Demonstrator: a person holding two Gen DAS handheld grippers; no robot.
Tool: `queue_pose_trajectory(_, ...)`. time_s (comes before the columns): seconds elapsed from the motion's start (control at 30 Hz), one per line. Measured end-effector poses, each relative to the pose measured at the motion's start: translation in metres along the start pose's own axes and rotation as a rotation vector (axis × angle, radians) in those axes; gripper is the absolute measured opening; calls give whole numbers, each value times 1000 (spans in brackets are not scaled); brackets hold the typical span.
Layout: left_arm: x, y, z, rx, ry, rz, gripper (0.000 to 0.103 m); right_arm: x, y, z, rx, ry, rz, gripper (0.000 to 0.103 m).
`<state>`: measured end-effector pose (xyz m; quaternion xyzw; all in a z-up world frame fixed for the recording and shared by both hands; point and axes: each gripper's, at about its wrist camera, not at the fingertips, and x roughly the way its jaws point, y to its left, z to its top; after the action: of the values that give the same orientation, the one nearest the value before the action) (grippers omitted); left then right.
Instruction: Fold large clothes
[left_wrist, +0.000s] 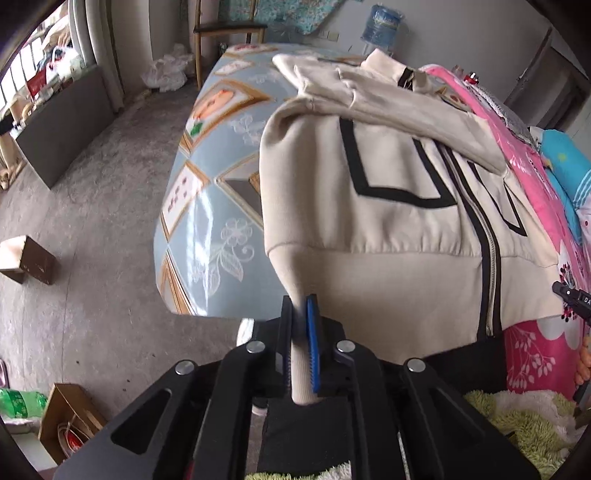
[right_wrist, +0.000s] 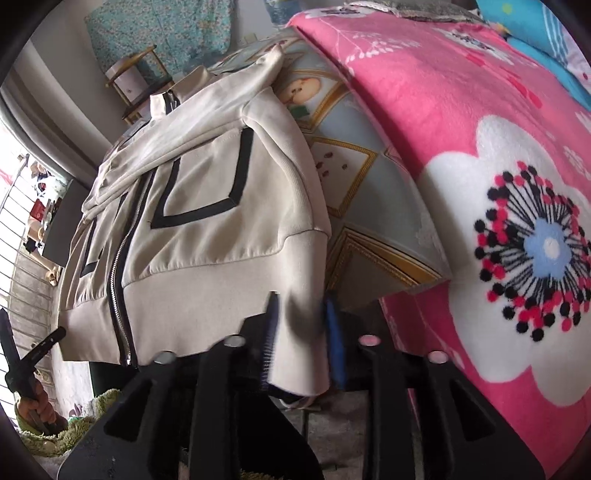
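I hold a two-finger tool in each hand, both pointing steeply down at a cream zip-up jacket (left_wrist: 388, 221) spread across a desk covered in a pale blue cloth (left_wrist: 210, 206) printed with framed pictures.

From the left wrist view, bare grey floor lies at far left, with a brown cardboard box (left_wrist: 27, 260) on it. Next comes the near left corner of the desk. The jacket lies face up on the desk, with black angular stripes on its chest, a black-edged zip running down its middle and a sleeve folded across its upper part. Its ribbed hem hangs off the near edge of the desk. My left tool (left_wrist: 301, 332) is clamped tight on the hem's left corner, the cream rib pinched between a black pad and a blue pad. To the right of the jacket lies a pink floral blanket (left_wrist: 532, 339).

From the right wrist view, the jacket (right_wrist: 207, 229) fills the left half. My right tool (right_wrist: 301, 339) straddles the hem's right corner, its pads standing apart with the fabric loose between them, so it is not gripping. The fingers look blurred. Right of that, the blue cloth shows, then the pink blanket with a large white flower.
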<state>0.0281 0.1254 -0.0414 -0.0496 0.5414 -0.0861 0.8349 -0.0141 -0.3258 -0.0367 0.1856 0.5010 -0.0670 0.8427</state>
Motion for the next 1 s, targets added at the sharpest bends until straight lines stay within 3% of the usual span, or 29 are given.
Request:
queue_pose_trajectory(0.07, 2, 3, -3, -12, 27, -18, 9, 1, -1, -3, 0, 3, -3, 42)
queue_pose_trajectory(0.33, 13, 9, -10, -68, 84, -42, 13, 17, 1, -12, -21, 48, -19, 43)
queue_pose_trajectory(0.47, 14, 6, -12, -59, 80, -28, 13, 20, 3, -15, -20, 56, -9, 25)
queue_pose_trajectory(0.57, 6, 0, -13, -26, 55, -31, 6, 15, 10, -16, -40, 40, -20, 7)
queue_pose_trajectory(0.73, -23, -6, -7, 4, -6, -82, 5, -9, 26, -14, -87, -11, -48, 5)
queue_pose_trajectory(1.0, -59, -6, 25, -49, -97, -271, 5, -44, 40, 10, -94, -99, 10, 5)
